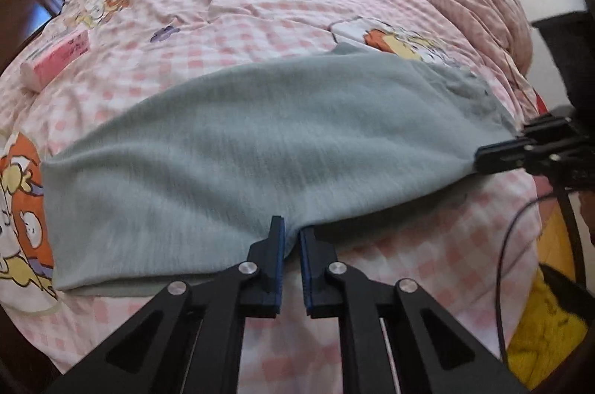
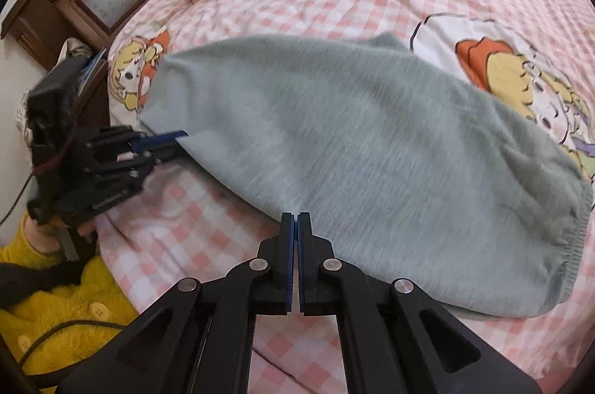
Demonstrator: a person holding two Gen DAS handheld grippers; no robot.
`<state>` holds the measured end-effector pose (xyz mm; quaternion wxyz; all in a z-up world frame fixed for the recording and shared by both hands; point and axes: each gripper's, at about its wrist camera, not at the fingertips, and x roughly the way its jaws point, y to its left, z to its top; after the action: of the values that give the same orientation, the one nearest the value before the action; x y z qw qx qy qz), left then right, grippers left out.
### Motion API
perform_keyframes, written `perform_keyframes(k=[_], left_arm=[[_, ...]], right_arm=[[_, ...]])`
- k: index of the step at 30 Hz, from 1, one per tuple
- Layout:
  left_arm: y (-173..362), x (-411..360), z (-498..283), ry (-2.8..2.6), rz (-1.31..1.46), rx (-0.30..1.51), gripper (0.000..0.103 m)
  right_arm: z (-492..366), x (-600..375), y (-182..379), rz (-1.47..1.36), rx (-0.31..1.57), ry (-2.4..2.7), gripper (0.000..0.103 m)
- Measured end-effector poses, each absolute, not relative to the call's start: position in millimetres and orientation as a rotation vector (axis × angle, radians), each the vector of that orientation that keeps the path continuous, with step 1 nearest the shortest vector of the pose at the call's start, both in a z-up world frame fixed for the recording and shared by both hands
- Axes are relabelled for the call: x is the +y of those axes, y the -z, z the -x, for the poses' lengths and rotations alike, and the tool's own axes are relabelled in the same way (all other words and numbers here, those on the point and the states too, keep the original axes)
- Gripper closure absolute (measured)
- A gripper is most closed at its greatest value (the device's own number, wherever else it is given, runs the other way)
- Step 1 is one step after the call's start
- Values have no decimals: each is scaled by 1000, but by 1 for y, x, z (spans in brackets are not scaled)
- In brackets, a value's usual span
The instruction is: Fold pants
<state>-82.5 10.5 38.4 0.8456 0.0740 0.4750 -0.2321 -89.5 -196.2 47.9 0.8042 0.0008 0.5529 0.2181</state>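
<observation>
- The left tool [image 1: 292,234] reaches forward and low, its blue-padded fingers [image 1: 278,238] drawn close together with a fold of grey cloth pinched in the narrow gap between them.
- The right tool [image 2: 296,226] has its two fingers pressed almost flat together on the cloth's near edge.
- Seen from the left wrist, the right tool [image 1: 494,156] lies level, pointing in from the side.
- A hand [image 2: 48,226] in a yellow sleeve grips the left tool's handle from below.
</observation>
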Motion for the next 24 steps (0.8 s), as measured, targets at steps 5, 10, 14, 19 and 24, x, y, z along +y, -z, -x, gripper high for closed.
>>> perform_keyframes(k=[5, 10, 14, 19, 24], left_arm=[[-23, 8, 88, 511, -207, 1069, 95], [-23, 10, 90, 546, -179, 1103, 77], [-44, 20, 92, 622, -66, 1087, 60], [-60, 26, 79, 569, -19, 1028, 46], [-45, 29, 59, 413, -14, 1032, 46]], right_arm=[[92, -195, -24, -2, 1247, -473, 101], [85, -196, 9, -24, 1339, -455, 100], [90, -222, 0, -108, 1322, -412, 95], [120, -309, -46, -270, 1151, -194, 64], [150, -408, -46, -540, 1019, 87, 55]])
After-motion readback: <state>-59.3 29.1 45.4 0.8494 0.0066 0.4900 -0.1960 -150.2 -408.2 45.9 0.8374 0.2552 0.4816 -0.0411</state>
